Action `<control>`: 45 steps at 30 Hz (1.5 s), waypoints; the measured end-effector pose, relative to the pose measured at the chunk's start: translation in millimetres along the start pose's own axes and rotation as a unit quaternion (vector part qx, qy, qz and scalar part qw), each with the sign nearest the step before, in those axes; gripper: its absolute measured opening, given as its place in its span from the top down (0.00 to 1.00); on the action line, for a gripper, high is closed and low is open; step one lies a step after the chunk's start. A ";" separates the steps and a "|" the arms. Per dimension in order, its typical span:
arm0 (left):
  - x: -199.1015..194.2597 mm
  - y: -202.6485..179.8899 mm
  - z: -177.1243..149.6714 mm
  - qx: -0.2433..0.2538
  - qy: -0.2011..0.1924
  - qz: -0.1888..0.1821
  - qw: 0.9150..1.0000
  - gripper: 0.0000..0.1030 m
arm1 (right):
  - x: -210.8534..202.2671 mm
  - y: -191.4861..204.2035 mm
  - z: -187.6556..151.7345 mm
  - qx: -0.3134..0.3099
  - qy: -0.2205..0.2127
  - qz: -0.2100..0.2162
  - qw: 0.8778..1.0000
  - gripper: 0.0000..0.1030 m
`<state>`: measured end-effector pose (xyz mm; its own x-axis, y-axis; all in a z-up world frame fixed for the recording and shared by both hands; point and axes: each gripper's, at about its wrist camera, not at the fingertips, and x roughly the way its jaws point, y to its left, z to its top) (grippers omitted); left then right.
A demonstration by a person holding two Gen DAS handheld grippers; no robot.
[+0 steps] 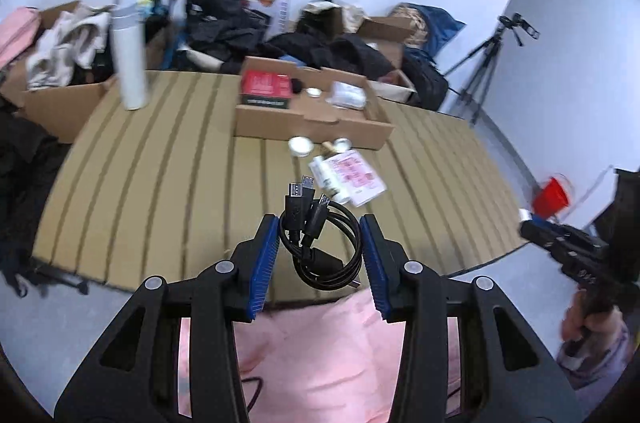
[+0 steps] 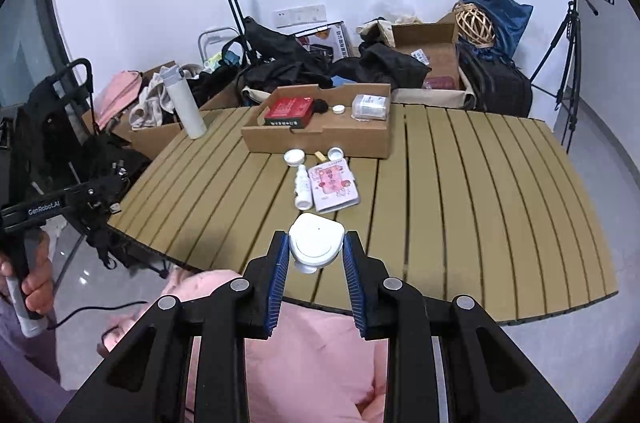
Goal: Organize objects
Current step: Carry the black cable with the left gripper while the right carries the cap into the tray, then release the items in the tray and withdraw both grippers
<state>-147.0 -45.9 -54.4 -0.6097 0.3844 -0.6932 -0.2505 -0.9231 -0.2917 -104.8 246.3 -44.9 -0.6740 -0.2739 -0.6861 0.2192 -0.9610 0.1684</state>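
Observation:
My left gripper (image 1: 320,227) is shut on a coil of black USB cables (image 1: 320,243), lifted above the near edge of the slatted table (image 1: 160,163). My right gripper (image 2: 316,243) is shut on a white toilet-shaped container (image 2: 316,243), also held over the near edge. Farther back stands an open cardboard box (image 2: 320,139) holding a red box (image 2: 289,111), a white cap (image 2: 338,109) and a clear packet (image 2: 370,107). In front of it lie two white lids (image 2: 294,156), a small white bottle (image 2: 303,187) and a pink packet (image 2: 334,185).
A tall white flask (image 2: 184,103) stands at the table's left rear. Boxes of clothes, black bags and a trolley crowd the floor behind. A tripod (image 2: 568,63) stands right. Pink fabric (image 2: 320,351) lies below the grippers. A hand (image 2: 34,283) holds the other gripper at left.

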 end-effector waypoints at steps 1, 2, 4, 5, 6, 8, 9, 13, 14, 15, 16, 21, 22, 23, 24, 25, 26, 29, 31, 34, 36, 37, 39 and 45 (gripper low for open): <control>12.0 -1.6 18.2 0.006 0.011 -0.008 1.000 0.64 | 5.9 -1.4 5.9 -0.003 0.002 0.008 1.000 0.71; 18.2 -4.1 28.9 0.012 0.015 -0.013 1.000 0.64 | 16.1 -3.7 16.1 -0.008 0.006 0.018 1.000 0.71; 43.4 -7.6 67.4 0.028 0.030 -0.021 0.999 0.64 | 36.1 -9.3 37.2 -0.017 0.015 0.024 0.999 0.71; 54.6 -10.9 82.2 0.037 0.035 -0.023 0.998 0.64 | 49.1 -12.5 51.8 -0.023 0.018 0.028 0.999 0.71; 67.6 -14.3 100.0 0.046 0.034 -0.026 0.998 0.64 | 69.4 -17.9 73.9 -0.027 0.023 0.033 0.999 0.71; 101.3 -20.2 135.7 0.062 0.035 -0.029 0.997 0.64 | 99.3 -25.4 104.3 -0.026 0.031 0.048 0.998 0.71; 129.1 -21.5 158.3 0.063 0.044 -0.031 0.997 0.64 | 121.4 -31.1 126.1 -0.024 0.036 0.058 0.997 0.71; 229.9 -16.5 206.4 0.058 0.082 -0.026 0.995 0.63 | 217.9 -46.2 197.8 -0.009 0.061 0.063 0.996 0.71; 257.6 -13.1 214.4 0.059 0.090 -0.015 0.994 0.63 | 245.7 -49.9 210.9 -0.003 0.070 0.061 0.996 0.71; 298.6 -7.0 221.6 0.066 0.103 0.005 0.992 0.63 | 276.9 -54.8 223.4 0.006 0.081 0.056 0.995 0.71; 328.9 -0.9 225.7 0.070 0.118 0.015 0.990 0.63 | 307.7 -57.4 232.9 0.005 0.091 0.048 0.995 0.71; 405.6 33.2 227.3 0.031 0.156 0.026 0.987 0.64 | 413.9 -75.1 239.9 0.002 0.139 0.017 0.990 0.71; 412.0 38.3 226.3 0.026 0.158 0.018 0.987 0.64 | 423.5 -79.0 238.0 0.011 0.147 0.023 0.989 0.71; 416.6 42.9 224.6 0.021 0.163 0.010 0.986 0.63 | 430.2 -82.9 236.1 0.017 0.152 0.030 0.988 0.70; 417.3 44.9 223.3 0.019 0.156 0.003 0.987 0.61 | 437.1 -86.9 232.9 0.025 0.154 0.039 0.987 0.70; 414.6 43.0 222.7 0.023 0.148 -0.004 0.989 0.55 | 442.9 -88.8 230.7 0.027 0.158 0.043 0.986 0.70; 413.6 42.7 222.6 0.026 0.146 -0.005 0.989 0.51 | 448.5 -90.5 227.4 0.024 0.165 0.038 0.985 0.66; 412.3 45.4 221.0 0.025 0.147 -0.006 0.989 0.41 | 449.5 -91.2 226.0 0.022 0.160 0.042 0.986 0.64; 410.6 51.2 222.5 0.016 0.150 -0.005 0.988 0.37 | 446.7 -92.8 224.8 0.026 0.159 0.046 0.986 0.59; 388.6 53.4 225.4 0.005 0.146 -0.004 0.989 0.37 | 434.0 -89.1 227.6 0.023 0.153 0.048 0.987 0.42; 362.2 49.6 227.3 0.016 0.134 0.004 0.991 0.37 | 407.6 -83.6 233.1 0.010 0.133 0.037 0.990 0.19; 342.3 45.2 227.6 0.032 0.125 0.008 0.992 0.36 | 396.8 -81.9 235.1 0.008 0.127 0.042 0.991 0.19; 297.3 36.6 225.2 0.059 0.108 0.024 0.992 0.34 | 357.4 -77.1 237.7 -0.004 0.113 0.043 0.993 0.19; 155.8 24.6 205.8 0.093 0.061 0.071 0.991 0.18 | 213.5 -72.9 230.5 -0.048 0.093 -0.018 0.994 0.19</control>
<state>-402.9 -9.6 -34.0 -0.5565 0.2375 -0.7962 -0.3089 -0.9487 -0.0671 -427.3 249.3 -40.5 -0.5430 -0.2193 -0.8106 0.2688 -0.9599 0.0796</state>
